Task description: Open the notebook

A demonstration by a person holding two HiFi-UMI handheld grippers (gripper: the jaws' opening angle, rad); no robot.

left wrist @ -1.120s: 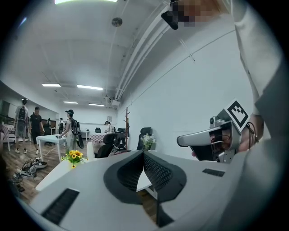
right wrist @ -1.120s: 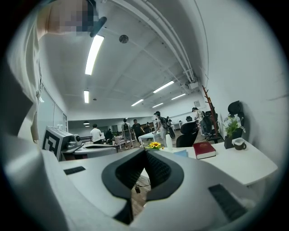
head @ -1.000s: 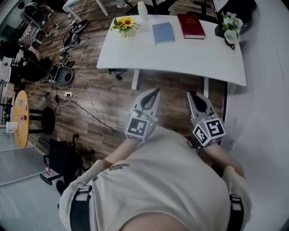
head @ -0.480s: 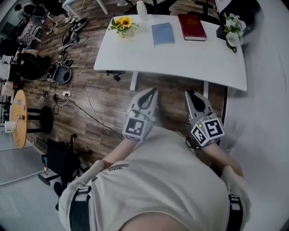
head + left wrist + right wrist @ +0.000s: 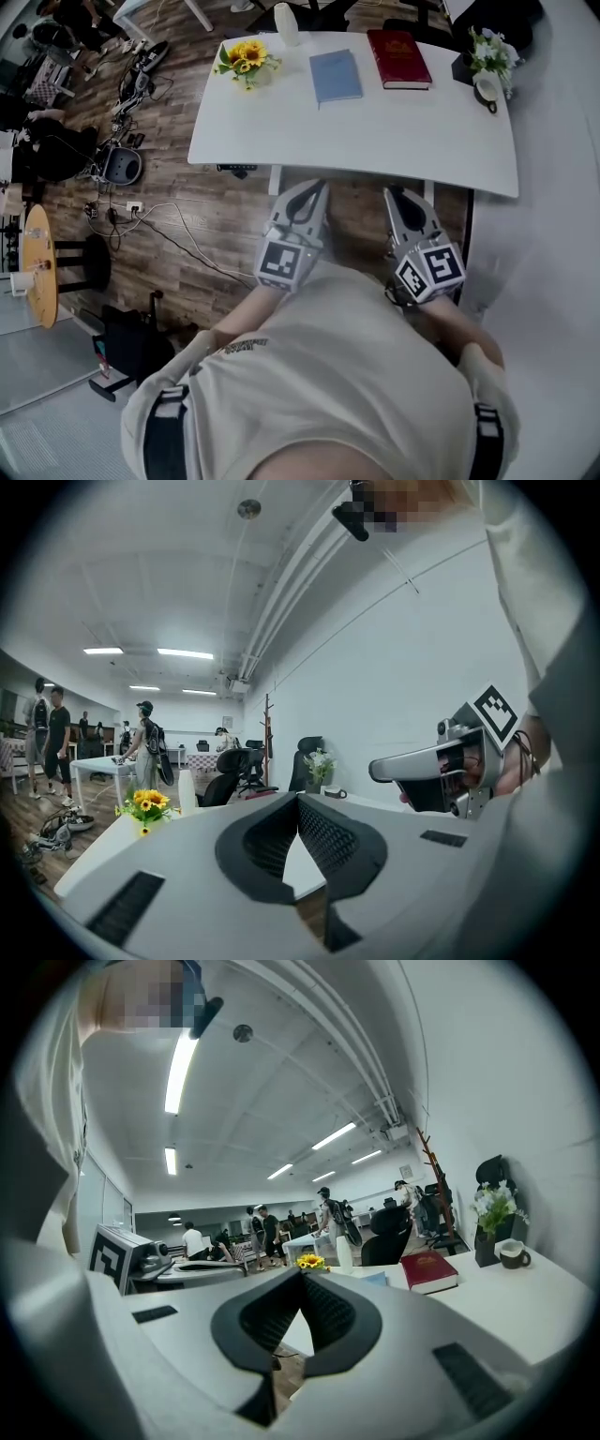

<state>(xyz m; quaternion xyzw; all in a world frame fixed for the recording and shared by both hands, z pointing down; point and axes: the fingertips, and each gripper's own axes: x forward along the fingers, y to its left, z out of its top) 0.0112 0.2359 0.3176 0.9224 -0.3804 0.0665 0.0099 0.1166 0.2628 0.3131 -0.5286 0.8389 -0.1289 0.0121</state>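
1. Here is the left hand-held gripper (image 5: 322,187), held out in front of the person and aimed at the white bench (image 5: 375,131). Its tips sit over the wooden floor (image 5: 216,202), just short of the bench's near edge.
2. The left gripper view shows that one clenched: the dark pads meet at their tips, and nothing is caught between them.
3. The right hand-held gripper (image 5: 395,194) rides alongside it, parallel and close by, and also points at the bench.
4. It is the same story there: its own view shows the jaws pressed together and empty.
5. The blue notebook (image 5: 336,76) lies flat and closed on the far part of the bench, a little left of centre. It is well apart from both grippers.
6. To its left stands a bunch of sunflowers (image 5: 242,58). To its right lies a red book (image 5: 398,58), also closed, near the notebook but not touching it.
7. At the far right corner of the bench there are white flowers (image 5: 487,45), with a cup (image 5: 486,89) just in front of them.
8. Off to the left, cables (image 5: 178,220) trail over the floor.
9. In the gripper views, people (image 5: 258,1232) stand deep in the room beyond the bench.
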